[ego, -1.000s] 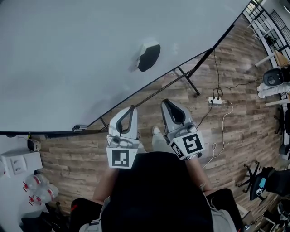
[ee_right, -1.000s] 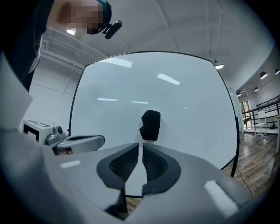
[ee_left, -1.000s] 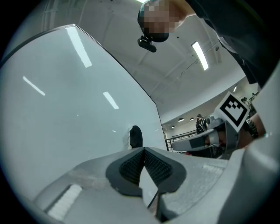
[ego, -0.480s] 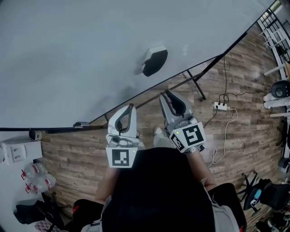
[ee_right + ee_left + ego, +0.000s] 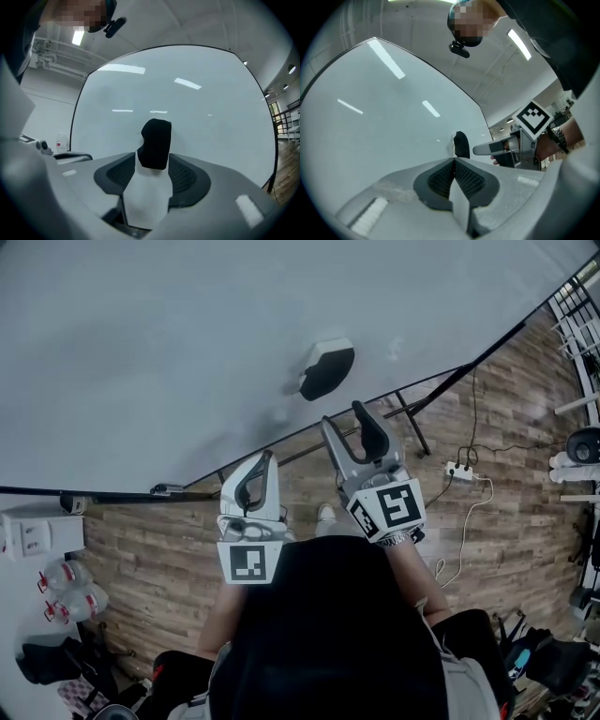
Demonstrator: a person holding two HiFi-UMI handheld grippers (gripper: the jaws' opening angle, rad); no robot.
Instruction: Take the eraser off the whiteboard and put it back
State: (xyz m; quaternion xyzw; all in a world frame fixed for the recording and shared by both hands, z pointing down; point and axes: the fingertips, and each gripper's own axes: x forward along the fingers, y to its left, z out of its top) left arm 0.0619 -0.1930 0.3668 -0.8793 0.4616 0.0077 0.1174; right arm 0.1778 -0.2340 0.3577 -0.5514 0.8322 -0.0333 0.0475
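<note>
- Status: the eraser (image 5: 326, 368) sits on the whiteboard (image 5: 150, 352), untouched. Neither of the 2 steps is done: not taken off, so not yet put back.
- Location: the eraser is on the lower part of the board, above its bottom edge and just ahead of the right gripper (image 5: 343, 415) in the head view. Nothing else shows on the board near it.
- Right gripper: jaws opening, wide apart. In the right gripper view the eraser lines up in the gap between them, but it lies beyond the tips. The head view shows clear space between the tips and the eraser, so there is no contact and no grip.
- Left gripper (image 5: 265, 457): jaws pressed together, nothing between them. It is held low and to the left, off the board, and looks idle.
- Judgement: this is the approach stage of the pickup. Left to do: close in, clamp, lift off, then set it back on the board.
- Orientation: in the right gripper view the eraser's long axis runs up and down the board, roughly vertical.
- Faces: a dark face points out toward the person. In the head view a pale side shows on top. The flat side presumably lies against the board, though that contact cannot be seen directly.
- Fit: the open jaws straddle the narrow width, which suits a side-on clamp across the short axis.
</note>
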